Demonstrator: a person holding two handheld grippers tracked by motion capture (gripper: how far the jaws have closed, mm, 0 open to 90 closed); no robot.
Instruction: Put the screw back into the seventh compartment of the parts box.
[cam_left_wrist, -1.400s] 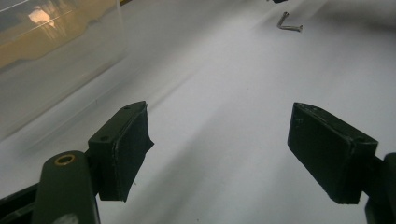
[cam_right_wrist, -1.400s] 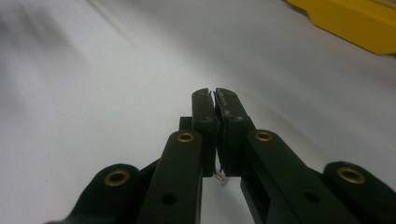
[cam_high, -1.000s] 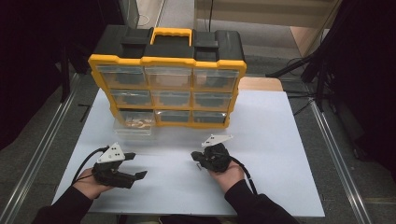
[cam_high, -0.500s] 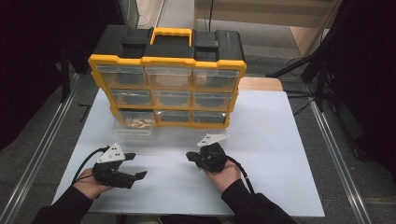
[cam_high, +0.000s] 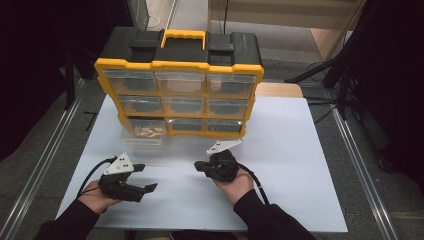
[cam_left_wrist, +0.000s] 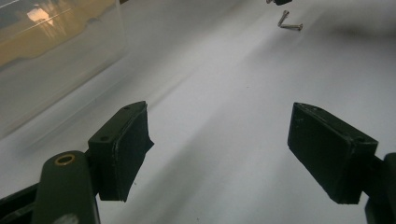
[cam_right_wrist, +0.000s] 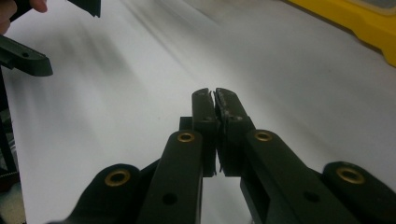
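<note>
A yellow and black organizer box (cam_high: 180, 65) stands upright at the back of the white table (cam_high: 300, 165). One clear drawer (cam_high: 144, 136) with brownish small parts is pulled out at its lower left; it also appears as a clear drawer (cam_left_wrist: 51, 56) close by in the left gripper view. My left gripper (cam_high: 148, 176) rests low on the table, jaws wide open and empty (cam_left_wrist: 224, 144). My right gripper (cam_high: 197, 165) points left toward it, jaws shut (cam_right_wrist: 215, 99) with nothing seen between them. Two small metal screws (cam_left_wrist: 289, 22) lie on the table just below the right gripper's tip.
The box's other drawers (cam_high: 225, 107) are pushed in. Its yellow edge (cam_right_wrist: 355, 23) runs to the right of my right gripper. The other hand's open gripper (cam_right_wrist: 28, 60) lies ahead on the left. Metal rails (cam_high: 45, 165) flank the table.
My right gripper has drifted a little to the left, toward the left gripper. The left gripper has kept still.
</note>
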